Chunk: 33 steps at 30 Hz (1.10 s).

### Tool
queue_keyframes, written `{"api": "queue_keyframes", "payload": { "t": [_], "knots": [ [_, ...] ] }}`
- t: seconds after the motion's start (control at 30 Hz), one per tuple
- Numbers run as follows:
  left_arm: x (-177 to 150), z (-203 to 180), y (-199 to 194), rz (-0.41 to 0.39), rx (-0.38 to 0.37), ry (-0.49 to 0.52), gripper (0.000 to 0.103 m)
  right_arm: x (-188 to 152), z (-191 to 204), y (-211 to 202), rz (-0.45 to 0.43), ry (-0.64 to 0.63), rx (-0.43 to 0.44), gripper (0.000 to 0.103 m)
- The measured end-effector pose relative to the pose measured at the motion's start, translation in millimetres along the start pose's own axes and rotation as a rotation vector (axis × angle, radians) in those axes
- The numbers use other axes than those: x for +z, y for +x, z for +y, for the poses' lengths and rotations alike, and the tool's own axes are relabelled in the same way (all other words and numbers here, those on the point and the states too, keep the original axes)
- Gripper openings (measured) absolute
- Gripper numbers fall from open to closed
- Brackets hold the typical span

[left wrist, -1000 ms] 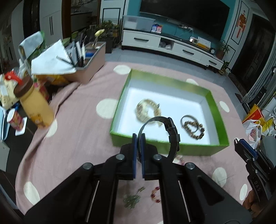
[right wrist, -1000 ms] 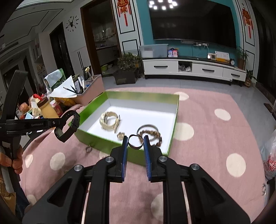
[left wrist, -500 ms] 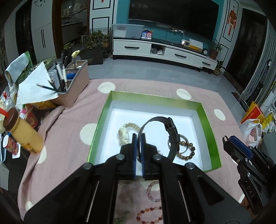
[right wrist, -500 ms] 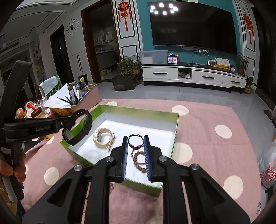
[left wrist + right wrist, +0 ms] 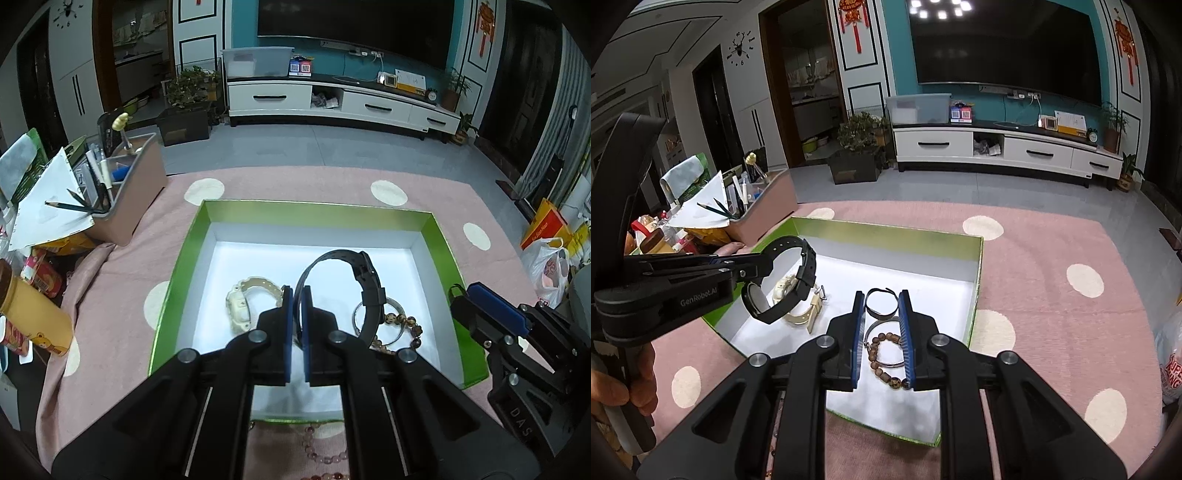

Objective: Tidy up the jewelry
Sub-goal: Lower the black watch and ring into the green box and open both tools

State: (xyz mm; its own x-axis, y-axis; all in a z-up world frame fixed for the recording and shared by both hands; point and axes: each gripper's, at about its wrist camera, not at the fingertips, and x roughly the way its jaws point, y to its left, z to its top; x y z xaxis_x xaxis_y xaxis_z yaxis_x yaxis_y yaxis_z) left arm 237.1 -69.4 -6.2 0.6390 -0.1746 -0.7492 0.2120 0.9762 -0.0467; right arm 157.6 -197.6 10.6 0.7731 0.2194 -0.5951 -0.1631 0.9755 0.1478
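My left gripper [image 5: 297, 291] is shut on the strap of a black watch [image 5: 365, 284], which hangs over the white floor of the green box [image 5: 314, 212]. The right wrist view shows that gripper [image 5: 764, 262] and the black watch [image 5: 799, 280] above a cream watch [image 5: 798, 306]. My right gripper [image 5: 882, 301] is shut on a thin dark bangle [image 5: 882, 314] over the box's right half. Below it lie a brown bead bracelet [image 5: 882, 354] and a silver bangle [image 5: 376, 317]. The cream watch [image 5: 243, 299] lies at the box's left.
A brown organizer bin [image 5: 125, 199] with pens and paper stands at the back left, and a yellow bottle [image 5: 37, 314] stands at the left edge. Bead bracelets [image 5: 321, 443] lie on the pink dotted cloth before the box. A person's hand [image 5: 624, 384] holds the left gripper.
Both grippers have moved forward from the box's near edge to over its inside, the left carrying the black watch and the right the dark bangle.
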Motion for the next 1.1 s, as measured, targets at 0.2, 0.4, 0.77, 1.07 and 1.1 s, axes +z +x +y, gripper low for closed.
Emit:
{"api": "queue_keyframes", "payload": {
  "t": [0.2,0.4,0.77,1.07,1.1],
  "knots": [
    [-1,-6,18,0.025,0.02,0.026,0.004,-3,-5,18,0.036,0.012,-0.008,0.018],
    [-3,-10,33,0.053,0.023,0.036,0.004,-7,-9,28,0.066,0.019,-0.024,0.018],
    [-7,-11,52,0.094,0.029,0.046,0.004,-9,-13,41,0.108,0.014,-0.046,0.018],
    [-13,-14,61,0.119,0.039,0.054,0.004,-11,-15,47,0.136,0.014,-0.055,0.018],
    [-13,-14,62,0.122,0.039,0.054,0.004,-12,-15,48,0.138,0.016,-0.056,0.018]
  ]
}}
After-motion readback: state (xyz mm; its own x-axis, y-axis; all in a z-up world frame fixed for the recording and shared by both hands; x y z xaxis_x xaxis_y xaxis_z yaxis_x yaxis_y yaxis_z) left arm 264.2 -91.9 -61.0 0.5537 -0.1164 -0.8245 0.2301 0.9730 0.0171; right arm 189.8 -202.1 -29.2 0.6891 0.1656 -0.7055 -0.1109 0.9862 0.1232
